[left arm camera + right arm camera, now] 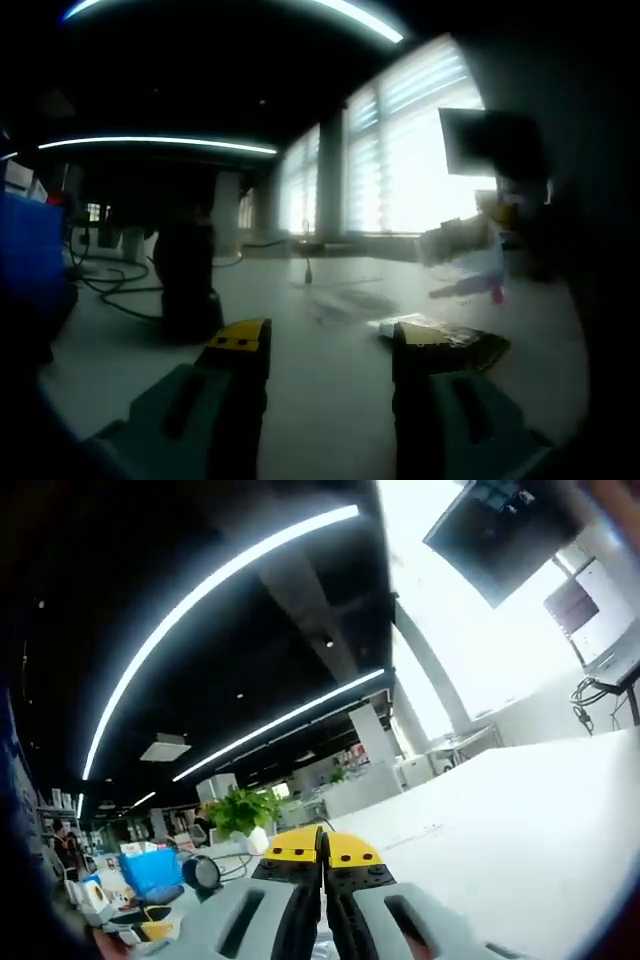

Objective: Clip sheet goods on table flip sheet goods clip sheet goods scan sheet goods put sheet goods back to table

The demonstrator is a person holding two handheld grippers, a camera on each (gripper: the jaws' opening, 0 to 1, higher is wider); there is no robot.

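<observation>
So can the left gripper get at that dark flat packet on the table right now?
Probably yes. The left gripper has its jaws open, and the dark flat packet lies on the white table just past the right-hand jaw, with nothing between them.

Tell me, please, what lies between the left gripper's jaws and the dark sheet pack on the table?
Nothing: in the left gripper view the open left gripper hovers low over the table, and the sheet pack lies just past its right-hand jaw tip.
</observation>
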